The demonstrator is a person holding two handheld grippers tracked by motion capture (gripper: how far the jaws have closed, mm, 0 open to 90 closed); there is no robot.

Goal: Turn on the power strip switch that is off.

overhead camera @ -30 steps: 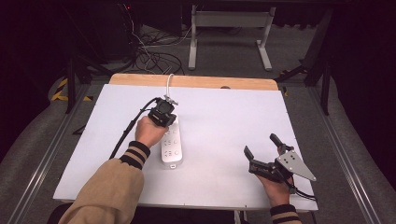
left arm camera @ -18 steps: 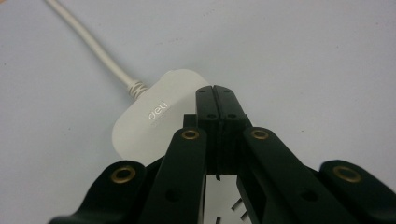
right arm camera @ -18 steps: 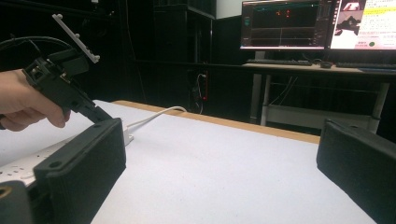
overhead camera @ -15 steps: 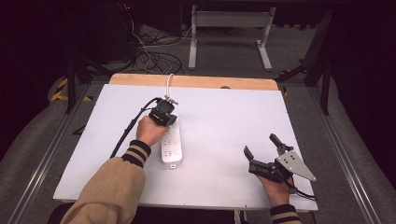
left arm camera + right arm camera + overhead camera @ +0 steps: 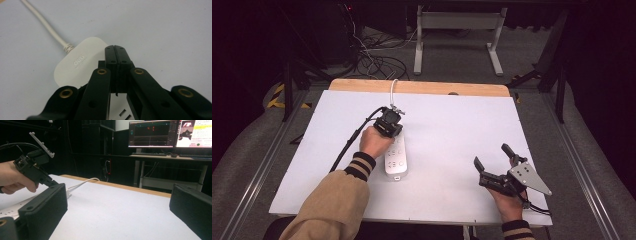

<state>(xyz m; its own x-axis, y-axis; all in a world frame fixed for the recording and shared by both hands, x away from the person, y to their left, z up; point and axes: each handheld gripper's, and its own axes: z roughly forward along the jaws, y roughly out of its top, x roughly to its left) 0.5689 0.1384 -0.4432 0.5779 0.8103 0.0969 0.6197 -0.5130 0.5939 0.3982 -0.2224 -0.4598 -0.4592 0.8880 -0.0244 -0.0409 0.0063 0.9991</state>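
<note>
I'm pressing the closed left tool point(image 5: 115, 48) onto the strip point(image 5: 395, 159); it may skid. Right tool point(image 5: 495, 160) is gaping, idle.

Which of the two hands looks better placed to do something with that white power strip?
Probably the left. The left gripper, jaws shut, sits right over the power strip's cord end, while the right gripper, jaws wide open, rests far off near the table's front right corner.
</note>
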